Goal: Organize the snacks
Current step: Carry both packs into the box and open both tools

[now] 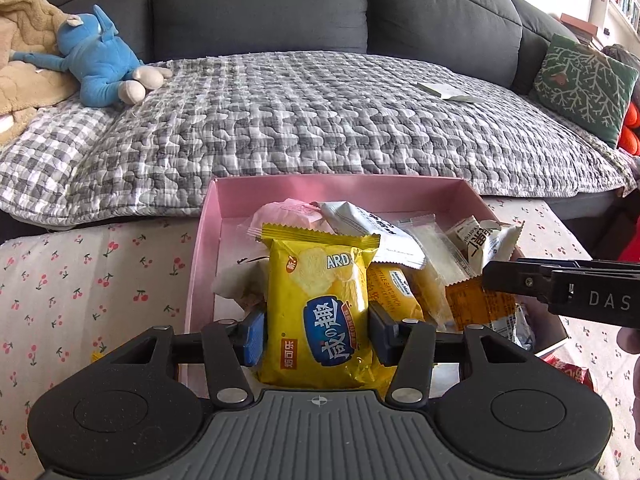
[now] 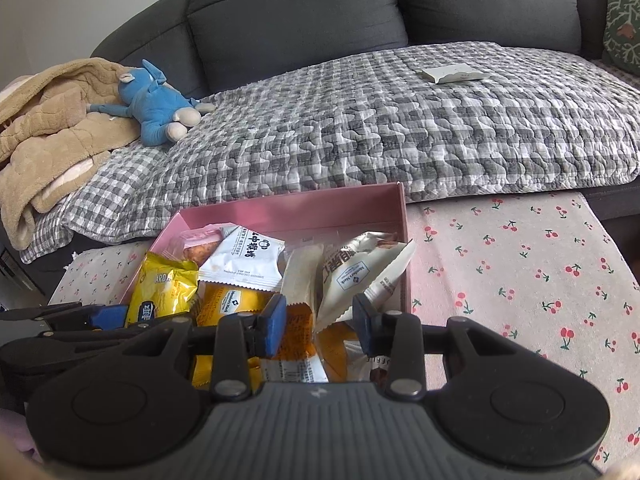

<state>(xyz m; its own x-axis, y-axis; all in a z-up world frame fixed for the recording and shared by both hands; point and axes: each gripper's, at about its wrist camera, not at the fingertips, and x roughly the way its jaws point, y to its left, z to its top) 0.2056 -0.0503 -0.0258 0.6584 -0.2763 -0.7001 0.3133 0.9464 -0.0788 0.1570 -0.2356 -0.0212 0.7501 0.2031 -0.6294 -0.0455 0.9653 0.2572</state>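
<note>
Cherry-print tablecloth [image 1: 80, 280] in front of a dark grey sofa [image 1: 260, 8], that's your workspace, and your left gripper [image 1: 316, 330] is pinching the yellow snack pack [image 1: 320, 312] between its blue pads, one on each side of the pack's lower half. The pack stands upright with its long axis running straight away from you along the fingers, top edge leaning toward the pile, and it sits over the near left part of the pink box [image 1: 208, 216], so that hand is clearly the one doing the job here. Your right gripper [image 2: 320, 326] hovers low over the near right part of the box with its jaws spread and nothing between them; an orange pack [image 2: 300, 328] and a white pack [image 2: 352, 280] lie just beyond and under the gap. I'd guess the yellow one only needs lowering and letting go, since it's already among the other snacks, with a white packet [image 1: 372, 232] and a clear-wrapped bar [image 1: 436, 248] just behind it. Further out there's a grey checked quilt [image 1: 320, 120] over the seat, a blue plush toy [image 1: 100, 60] and a tan blanket [image 1: 24, 60] at the left end, a green patterned cushion [image 1: 584, 84] at the right, and a small white packet [image 2: 456, 73] lying on the quilt.
</note>
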